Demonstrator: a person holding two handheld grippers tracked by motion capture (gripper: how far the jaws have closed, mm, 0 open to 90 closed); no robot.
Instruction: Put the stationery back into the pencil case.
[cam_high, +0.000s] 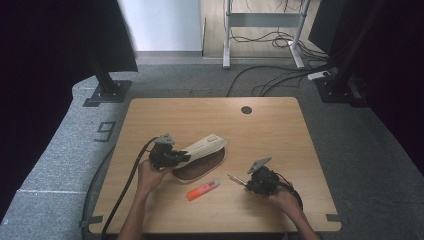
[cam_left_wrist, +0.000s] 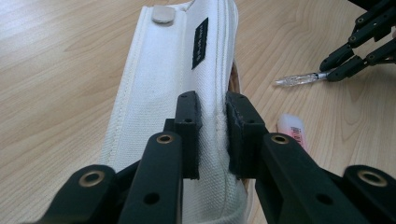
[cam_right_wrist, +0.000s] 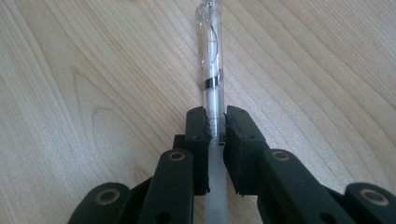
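While your left gripper (cam_left_wrist: 212, 135) pinches the top edge of the white pencil case (cam_left_wrist: 177, 88) and lifts its flap, you have what looks like the packing step in hand: the right gripper (cam_right_wrist: 215, 135) has its 2 jaws pressed onto a clear pen (cam_right_wrist: 211, 70), off to the right of the case and apart from it. Hold the flap high so the brown opening (cam_high: 200, 167) under it stays wide, then bring the pen in lengthwise, tip first. The orange marker (cam_high: 203, 190) lies just in front of the case; swing clear of it.
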